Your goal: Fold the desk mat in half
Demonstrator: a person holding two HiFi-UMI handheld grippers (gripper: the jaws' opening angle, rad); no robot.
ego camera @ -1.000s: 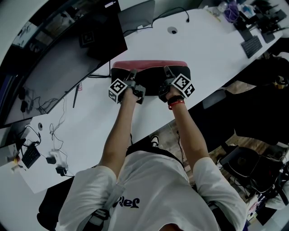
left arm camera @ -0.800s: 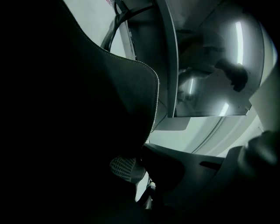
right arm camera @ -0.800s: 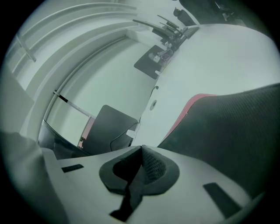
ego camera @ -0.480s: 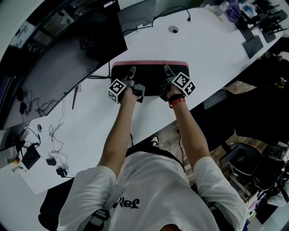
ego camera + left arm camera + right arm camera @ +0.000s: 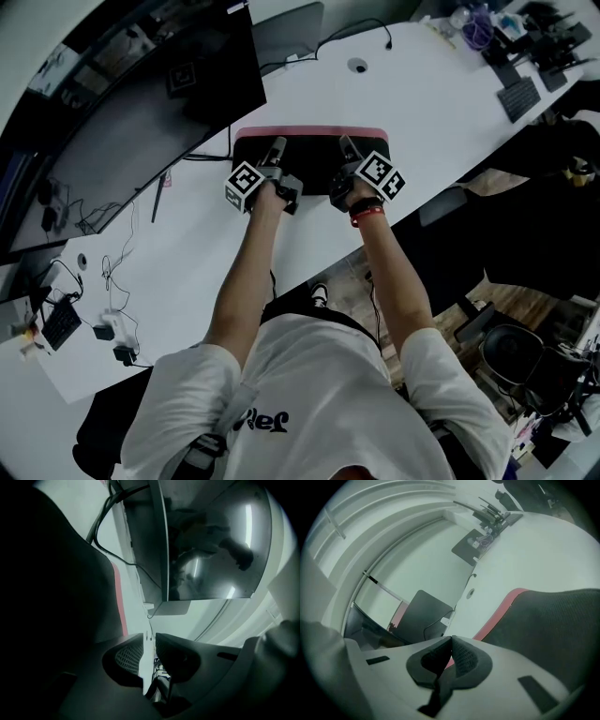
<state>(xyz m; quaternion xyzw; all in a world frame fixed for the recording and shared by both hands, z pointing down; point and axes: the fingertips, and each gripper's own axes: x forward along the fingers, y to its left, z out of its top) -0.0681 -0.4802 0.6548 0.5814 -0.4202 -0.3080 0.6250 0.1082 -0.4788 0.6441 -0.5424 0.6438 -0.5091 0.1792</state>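
The only lettering in sight is a dark word on the front of the person's white shirt (image 5: pixel 281 394), seen upside down from the head view and too unclear to read. A square black-and-white marker sits on the monitor (image 5: pixel 169 103) at the far left.

Both bare forearms reach straight out over the near edge of the white surface (image 5: pixel 441 103), roughly parallel. The left hand (image 5: pixel 270 195) and right hand (image 5: pixel 354 195) each grip a handle, and a red wristband (image 5: pixel 366 214) circles the right wrist.

The desk mat (image 5: pixel 314 155) lies folded on the surface in front of the person, black side up, with a pink strip along its far edge. Both tongs rest over its near part.

The left tongs (image 5: pixel 277 145) stand a narrow gap apart with nothing between them. In the left gripper view the surface shows through that gap (image 5: pixel 150 641), and the mat (image 5: pixel 70 573) lies to the left.

The right tongs (image 5: pixel 345 142) are closed, their pads meeting at the tips (image 5: pixel 451 641). A sliver of red shows in the slot below, and the mat (image 5: pixel 553 620) spreads to the right.
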